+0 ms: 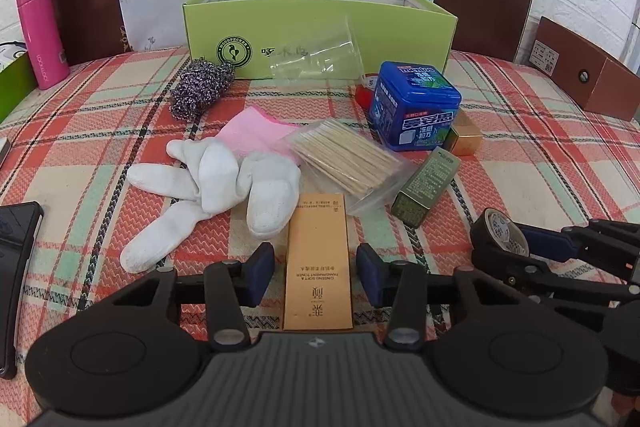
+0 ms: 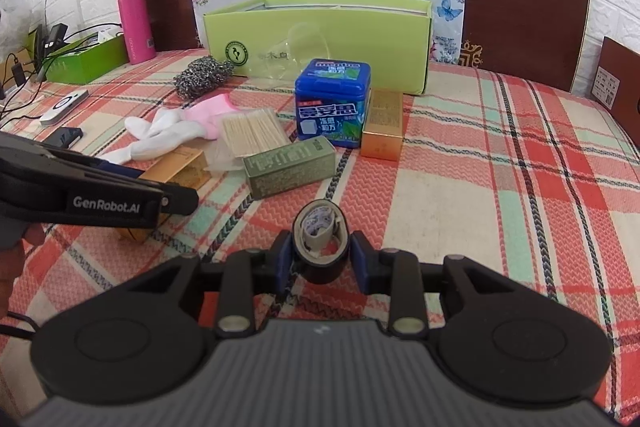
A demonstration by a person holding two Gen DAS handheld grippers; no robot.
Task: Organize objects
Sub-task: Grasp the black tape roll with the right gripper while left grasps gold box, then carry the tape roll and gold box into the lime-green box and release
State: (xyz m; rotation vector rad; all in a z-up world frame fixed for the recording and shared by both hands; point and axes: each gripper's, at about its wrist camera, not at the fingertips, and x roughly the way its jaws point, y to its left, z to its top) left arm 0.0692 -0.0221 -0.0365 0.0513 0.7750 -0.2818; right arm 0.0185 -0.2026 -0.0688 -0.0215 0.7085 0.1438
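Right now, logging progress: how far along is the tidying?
Early. The green box shows little inside. The right gripper is shut on a tape roll; the left gripper straddles a tan carton, not gripping. Gloves and toothpicks remain out.

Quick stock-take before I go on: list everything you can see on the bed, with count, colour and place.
storage box: 1, light green, back centre
flask: 1, pink, back left
scourer: 1, silver, left of box
clear cup: 1, against box front
mint tin: 1, blue, right centre
gloves: white, centre left
pink cloth: 1, behind gloves
toothpick bag: 1, centre
green carton: 1, right of toothpicks
gold cartons: 2, tan one between left tool pads, other beside tin
tape roll: 1, black, in right tool
left tool: untouching
right tool: gripping
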